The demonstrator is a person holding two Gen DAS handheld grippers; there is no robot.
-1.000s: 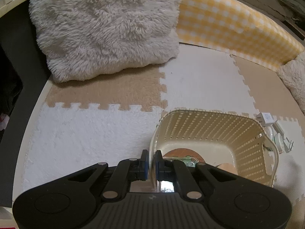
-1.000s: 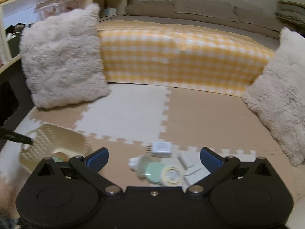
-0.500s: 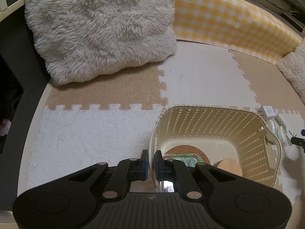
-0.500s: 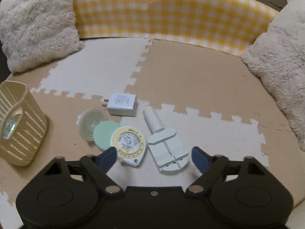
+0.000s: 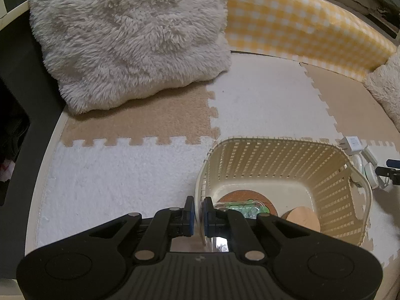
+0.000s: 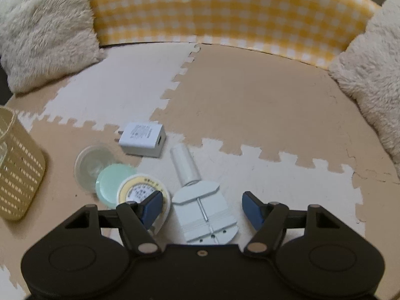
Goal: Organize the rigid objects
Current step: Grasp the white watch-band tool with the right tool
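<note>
My left gripper (image 5: 198, 212) is shut on the near rim of a cream slotted basket (image 5: 275, 141). In the basket lie a cork coaster (image 5: 240, 196), a clear box with green contents (image 5: 237, 207) and a wooden disc (image 5: 303, 216). My right gripper (image 6: 201, 197) hangs low over a white hand tool (image 6: 212, 222) with a round handle. Its jaws are closing with the tool between them, and the pads stand clear of it. Left of the tool lie a yellow tape measure (image 6: 140, 190), a green disc (image 6: 112, 183), a clear lid (image 6: 90, 165) and a white charger (image 6: 142, 138).
The floor is beige and white foam puzzle mats. A fluffy pillow (image 5: 130, 37) lies at the back left and another (image 6: 370, 70) at the right. A yellow checked cushion (image 6: 225, 7) runs along the back. The basket (image 6: 17, 170) stands left of the loose items.
My right gripper has come down and forward over the loose items, and its jaws have narrowed around the white tool. The left gripper stays shut on the basket rim.
</note>
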